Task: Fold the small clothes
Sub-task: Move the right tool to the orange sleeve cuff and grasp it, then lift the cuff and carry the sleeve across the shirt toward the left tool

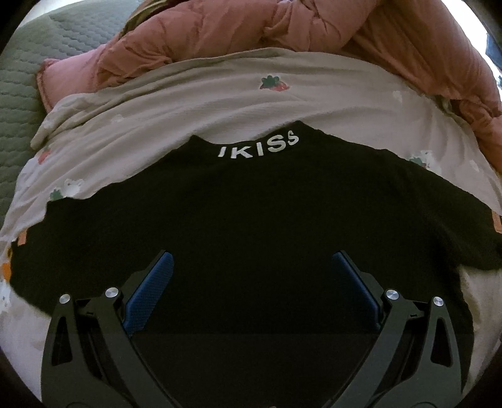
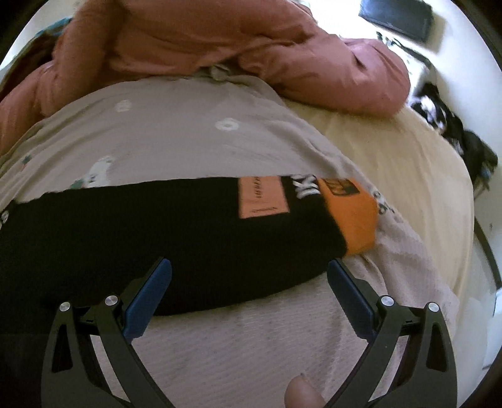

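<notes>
Floral sheet (image 1: 194,103), black shirt (image 1: 251,204) flat, both grippers spread above

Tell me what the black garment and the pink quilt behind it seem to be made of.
Black garment: apparently soft matte knit, perhaps cotton; no sheen, white lettering at the collar. Pink quilt: looks like thin woven fabric over padding; puffy, finely creased folds suggest this.

Black tool (image 1: 252,266) arms, blue pads (image 1: 153,288), silver screws (image 1: 112,293)

Left gripper (image 1: 252,266): fingers spread wide, nothing held. Right gripper (image 2: 249,274): likewise wide apart; a fingertip (image 2: 302,392) shows at 6 o'clock.
</notes>
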`<state>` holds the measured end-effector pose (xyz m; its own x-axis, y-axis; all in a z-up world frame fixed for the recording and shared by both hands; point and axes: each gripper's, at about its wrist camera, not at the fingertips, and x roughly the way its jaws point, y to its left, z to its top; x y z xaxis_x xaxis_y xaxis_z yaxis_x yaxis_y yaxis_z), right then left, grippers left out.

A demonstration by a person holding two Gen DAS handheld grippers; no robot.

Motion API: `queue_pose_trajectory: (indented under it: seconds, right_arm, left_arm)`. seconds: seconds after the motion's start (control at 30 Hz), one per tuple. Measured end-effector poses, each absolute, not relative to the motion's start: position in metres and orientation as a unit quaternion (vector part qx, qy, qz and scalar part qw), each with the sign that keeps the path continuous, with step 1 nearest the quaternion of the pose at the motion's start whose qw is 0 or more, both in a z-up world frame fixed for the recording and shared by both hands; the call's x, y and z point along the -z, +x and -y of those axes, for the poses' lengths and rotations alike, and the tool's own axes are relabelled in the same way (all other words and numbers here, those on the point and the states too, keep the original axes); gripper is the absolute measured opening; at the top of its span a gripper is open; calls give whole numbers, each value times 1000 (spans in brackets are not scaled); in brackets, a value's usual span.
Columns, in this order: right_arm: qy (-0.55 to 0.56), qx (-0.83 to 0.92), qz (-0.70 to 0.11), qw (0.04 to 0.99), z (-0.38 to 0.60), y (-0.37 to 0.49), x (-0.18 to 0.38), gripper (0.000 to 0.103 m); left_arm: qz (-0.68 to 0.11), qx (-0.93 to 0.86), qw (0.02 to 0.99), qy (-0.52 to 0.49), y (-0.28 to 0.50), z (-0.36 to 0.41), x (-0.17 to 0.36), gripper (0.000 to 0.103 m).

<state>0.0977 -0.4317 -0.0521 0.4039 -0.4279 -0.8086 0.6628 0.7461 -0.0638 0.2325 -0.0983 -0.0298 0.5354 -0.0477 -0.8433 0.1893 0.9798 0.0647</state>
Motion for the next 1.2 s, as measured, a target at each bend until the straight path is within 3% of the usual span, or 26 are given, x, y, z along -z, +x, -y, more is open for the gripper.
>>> queue_pose_trajectory:
  seconds: [0.53,0.57,0.63,0.67,0.73,0.8,0.9,1.2]
  right_arm:
    - [258,334,-412,808,488,99,75,97]
    - [261,329,-405,812,491,99,74,92]
    - [261,333,-392,817,495,98,68,66]
    - [263,329,-386,821,495,95,66,60]
    - [261,319,-372,832,495,93,61,31]
    - [258,300,-355,847,492,90,54,23]
    - [234,270,-331,873,476,87,39,18]
    - [188,171,-286,924,418,100,-13,17]
  left_arm:
    - [-484,70,870,71,239,98,53,95]
    - [-484,70,870,71,240,99,53,95]
    - [-483,74,870,68,240,100,53,95]
    - [-482,76,870,66,240,100,53,95]
    - [-480,84,871,60,239,99,51,95]
    - [-476,87,873,56,236,99,49,95]
    - [-470,89,877,47,234,96,44,95]
    - [-443,82,892,34,225,78,25,95]
